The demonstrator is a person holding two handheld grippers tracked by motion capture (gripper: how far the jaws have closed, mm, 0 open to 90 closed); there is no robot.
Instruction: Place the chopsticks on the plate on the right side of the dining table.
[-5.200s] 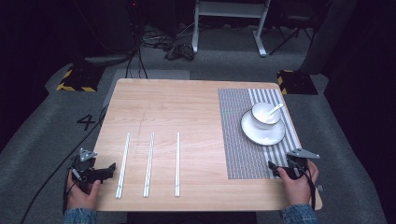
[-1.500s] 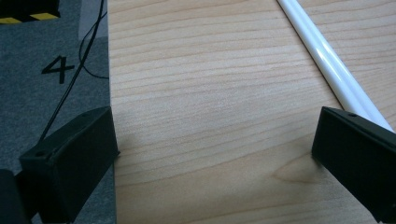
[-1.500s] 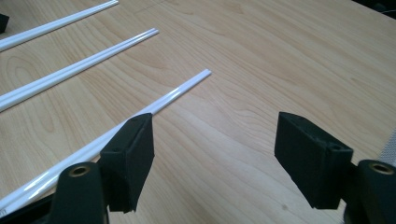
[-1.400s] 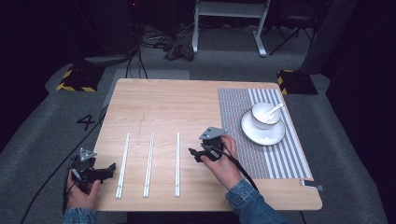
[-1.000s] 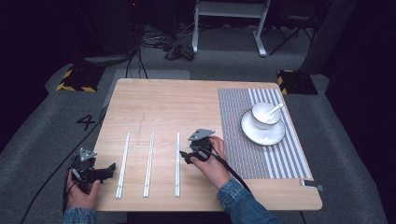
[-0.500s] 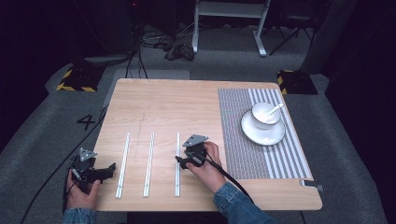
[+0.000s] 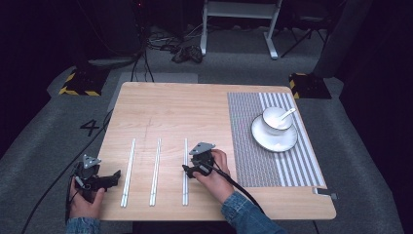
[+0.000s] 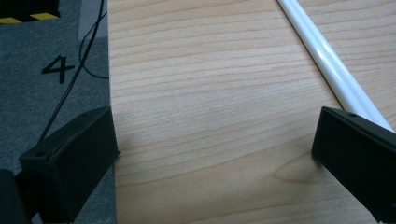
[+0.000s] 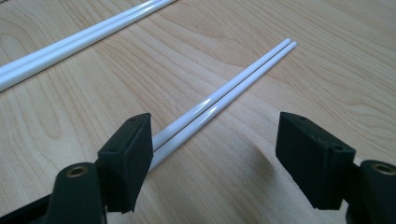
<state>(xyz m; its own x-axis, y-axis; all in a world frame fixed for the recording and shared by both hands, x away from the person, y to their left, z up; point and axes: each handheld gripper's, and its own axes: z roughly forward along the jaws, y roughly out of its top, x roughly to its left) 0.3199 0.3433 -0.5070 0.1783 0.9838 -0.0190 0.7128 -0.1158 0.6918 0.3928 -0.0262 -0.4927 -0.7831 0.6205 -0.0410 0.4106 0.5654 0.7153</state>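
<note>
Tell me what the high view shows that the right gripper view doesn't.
High view alone: the striped placemat, the plate with a bowl and spoon on it, the left tool, and a third pair of white chopsticks. Right gripper view alone: up close, the right tool open, one jaw beside the nearest chopstick pair, nothing gripped. Both share the wooden table, that nearest pair and the next pair.

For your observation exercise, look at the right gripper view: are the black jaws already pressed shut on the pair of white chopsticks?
No, the right gripper stands open, and the pair of white chopsticks lies on the light wooden table beside one jaw, unclamped.
</note>
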